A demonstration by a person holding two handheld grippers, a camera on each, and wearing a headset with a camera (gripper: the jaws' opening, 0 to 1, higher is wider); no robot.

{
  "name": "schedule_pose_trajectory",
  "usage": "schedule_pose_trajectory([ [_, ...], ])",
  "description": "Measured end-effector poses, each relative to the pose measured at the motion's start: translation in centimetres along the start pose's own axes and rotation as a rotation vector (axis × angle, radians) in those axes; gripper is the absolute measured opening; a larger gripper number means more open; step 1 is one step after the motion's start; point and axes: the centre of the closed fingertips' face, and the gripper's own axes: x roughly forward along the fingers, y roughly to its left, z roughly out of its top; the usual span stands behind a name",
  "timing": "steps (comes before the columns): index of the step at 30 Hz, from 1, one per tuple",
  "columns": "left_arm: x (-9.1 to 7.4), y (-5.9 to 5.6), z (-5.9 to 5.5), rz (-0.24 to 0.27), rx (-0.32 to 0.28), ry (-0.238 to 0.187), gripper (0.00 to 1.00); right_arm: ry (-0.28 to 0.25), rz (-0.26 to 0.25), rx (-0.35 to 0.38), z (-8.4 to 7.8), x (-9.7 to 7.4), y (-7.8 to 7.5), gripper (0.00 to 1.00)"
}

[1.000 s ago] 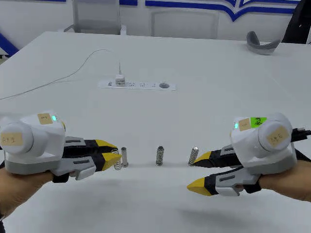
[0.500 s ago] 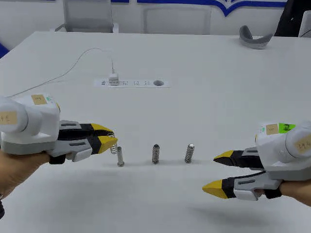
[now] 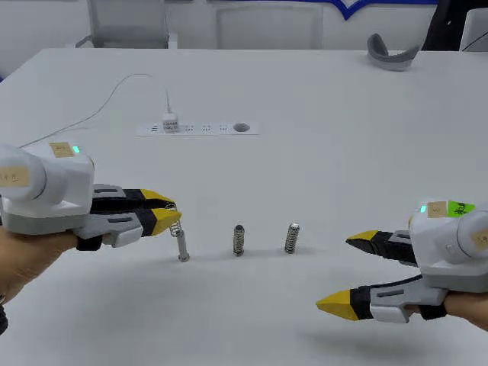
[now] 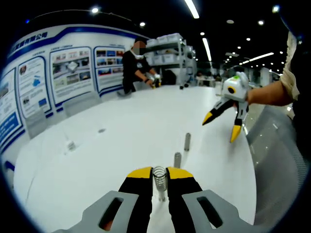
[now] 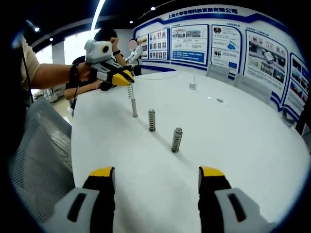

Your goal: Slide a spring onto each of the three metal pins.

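One coiled steel spring [image 4: 159, 178] clenched in left gripper [image 3: 172, 213] above bare pin [image 3: 182, 246] — right gripper [image 3: 334, 273] gapes.

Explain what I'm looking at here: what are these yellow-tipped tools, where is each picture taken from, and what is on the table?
There is no robot. A person holds a hand tool with a claw in each hand and wears a camera on the head. The wide picture comes from that head camera. The two round pictures come from cameras riding on each tool, looking out between its jaws.

Three metal pins stand in a row on the white table. The middle pin and the right pin already carry springs, and the bare pin has none. The left claw pinches a spring just above the bare pin. The right claw is open and holds nothing. A power strip lies further back.
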Motion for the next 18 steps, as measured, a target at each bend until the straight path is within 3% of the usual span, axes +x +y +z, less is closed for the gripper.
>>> schedule_pose_trajectory([
  [18,0.64,0.16,-0.61,-0.009,-0.003,0.025,0.1,-0.012,-0.002,0.01,0.16,-0.03,-0.15,0.71],
])
